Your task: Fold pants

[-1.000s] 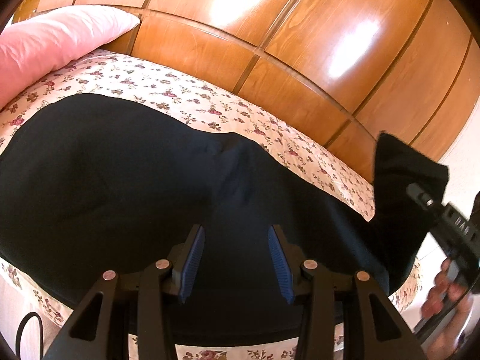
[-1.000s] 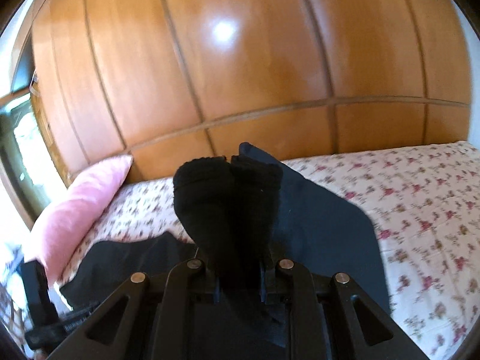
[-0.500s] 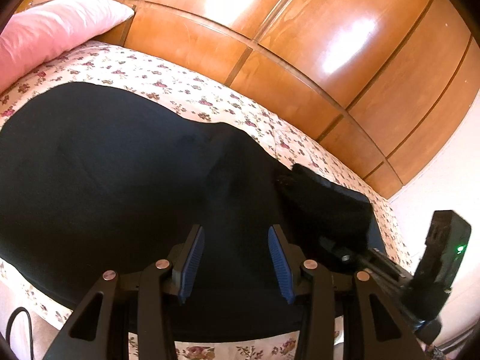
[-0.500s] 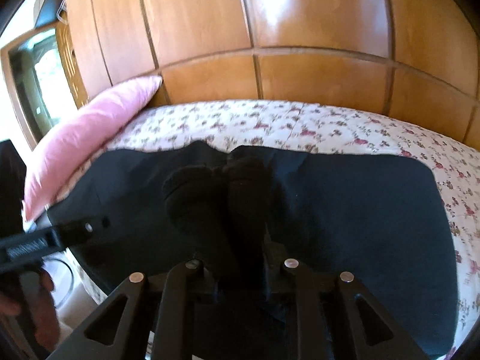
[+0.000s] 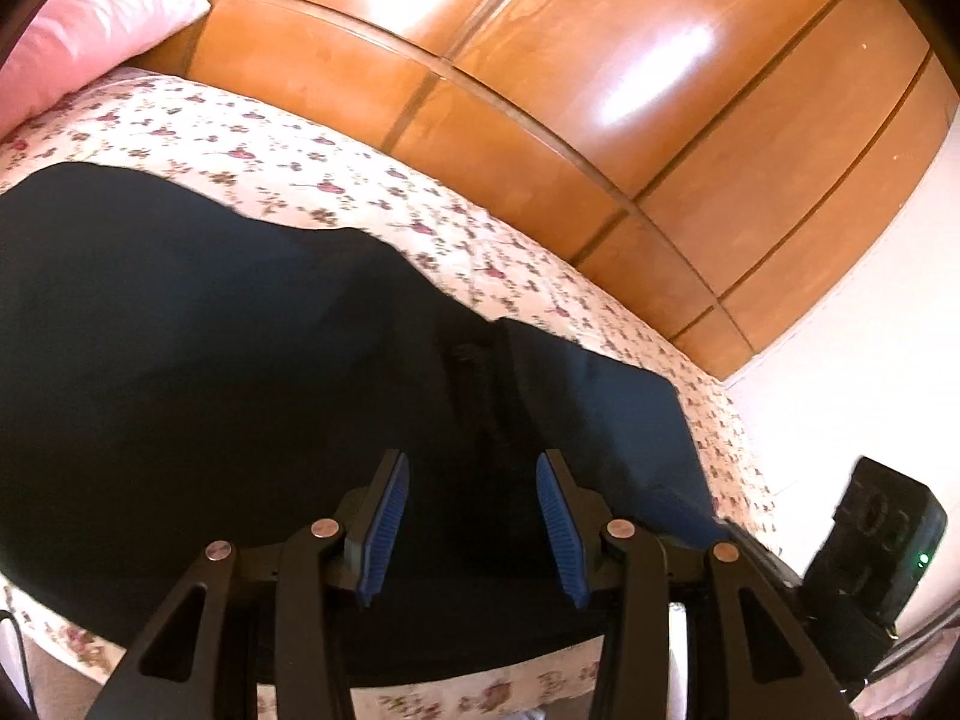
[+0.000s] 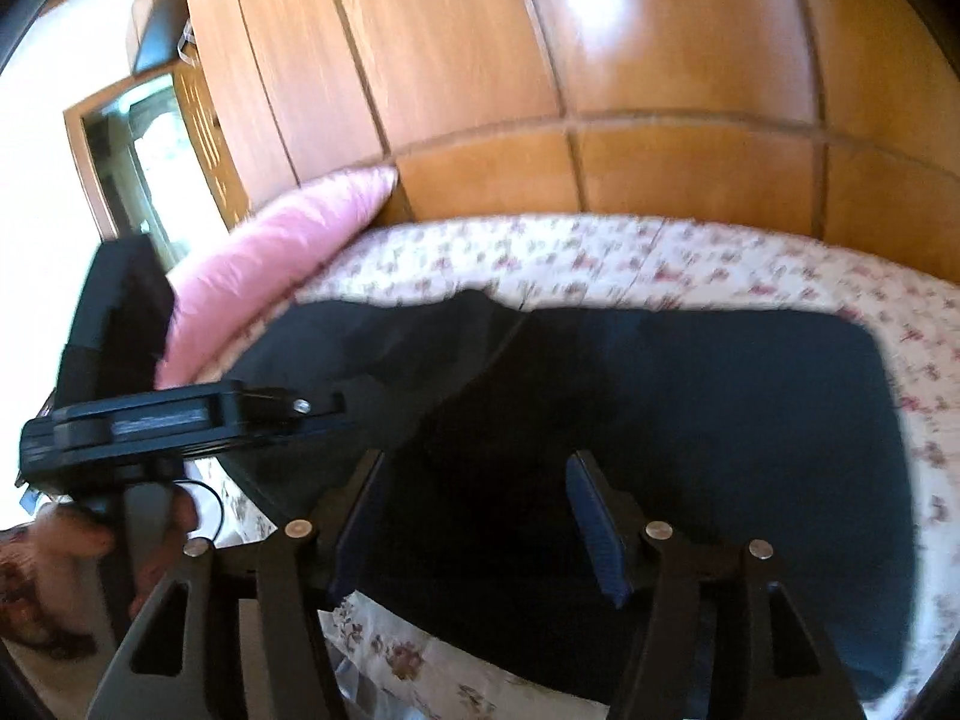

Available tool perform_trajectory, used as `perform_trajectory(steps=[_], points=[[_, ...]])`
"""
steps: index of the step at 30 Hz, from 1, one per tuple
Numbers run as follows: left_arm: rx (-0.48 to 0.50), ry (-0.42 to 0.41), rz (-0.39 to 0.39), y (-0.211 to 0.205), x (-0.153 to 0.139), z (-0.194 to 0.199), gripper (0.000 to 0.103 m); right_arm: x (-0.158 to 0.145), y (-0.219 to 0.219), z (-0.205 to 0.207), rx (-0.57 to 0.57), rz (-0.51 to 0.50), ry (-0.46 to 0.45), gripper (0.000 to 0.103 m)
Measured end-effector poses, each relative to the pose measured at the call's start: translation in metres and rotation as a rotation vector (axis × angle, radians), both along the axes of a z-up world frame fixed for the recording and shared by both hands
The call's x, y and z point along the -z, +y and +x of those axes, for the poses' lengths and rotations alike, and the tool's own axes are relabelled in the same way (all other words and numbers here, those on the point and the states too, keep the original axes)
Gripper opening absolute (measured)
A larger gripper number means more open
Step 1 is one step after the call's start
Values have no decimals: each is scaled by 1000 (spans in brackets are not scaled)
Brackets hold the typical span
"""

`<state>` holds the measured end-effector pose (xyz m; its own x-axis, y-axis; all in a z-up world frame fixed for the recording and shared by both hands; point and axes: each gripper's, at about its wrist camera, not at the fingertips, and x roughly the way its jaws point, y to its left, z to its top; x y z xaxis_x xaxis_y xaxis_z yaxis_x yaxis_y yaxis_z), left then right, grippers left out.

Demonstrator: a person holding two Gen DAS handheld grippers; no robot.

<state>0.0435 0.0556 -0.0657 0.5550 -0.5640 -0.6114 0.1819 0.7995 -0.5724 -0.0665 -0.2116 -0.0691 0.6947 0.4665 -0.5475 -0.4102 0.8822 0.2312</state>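
Left gripper (image 5: 471, 525) fingers wide, empty. Black fabric pants (image 5: 210, 372) lie folded on floral-sheeted bed (image 5: 336, 198) — near edge overhangs, could slide. Right gripper (image 6: 477, 528) fingers wide, empty; a careless sweep could snag the top layer.

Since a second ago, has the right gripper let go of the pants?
Yes. The right gripper now stands open above the black pants, which lie folded flat on the floral bedsheet instead of bunched between its fingers.
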Motion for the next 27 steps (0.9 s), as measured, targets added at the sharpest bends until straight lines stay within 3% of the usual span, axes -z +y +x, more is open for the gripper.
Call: perform_trajectory(steps=[6, 9, 11, 15, 16, 17, 19, 22, 25, 27], points=[[78, 58, 6, -33, 5, 21, 50, -11, -66, -8, 242, -50, -32, 61], [80, 109, 41, -45, 16, 32, 50, -6, -94, -5, 343, -41, 8, 44], [68, 134, 38, -48, 22, 36, 50, -1, -111, -5, 389, 16, 41, 43], [54, 140, -1, -50, 23, 35, 48, 10, -122, 4, 406, 54, 96, 33], [60, 140, -7, -51, 23, 36, 43, 13, -123, 5, 405, 59, 99, 32], [74, 144, -12, -54, 24, 37, 31, 15, -122, 7, 403, 57, 98, 32], [88, 141, 5, -59, 25, 37, 24, 20, -117, 7, 398, 23, 100, 32], [91, 92, 30, -62, 17, 32, 15, 21, -115, 6, 397, 0, 95, 32], [76, 23, -28, -49, -3, 21, 14, 10, -115, 4, 381, 18, 69, 32], [68, -34, -26, -41, -17, 13, 14, 3, -111, 3, 363, 8, 46, 32]])
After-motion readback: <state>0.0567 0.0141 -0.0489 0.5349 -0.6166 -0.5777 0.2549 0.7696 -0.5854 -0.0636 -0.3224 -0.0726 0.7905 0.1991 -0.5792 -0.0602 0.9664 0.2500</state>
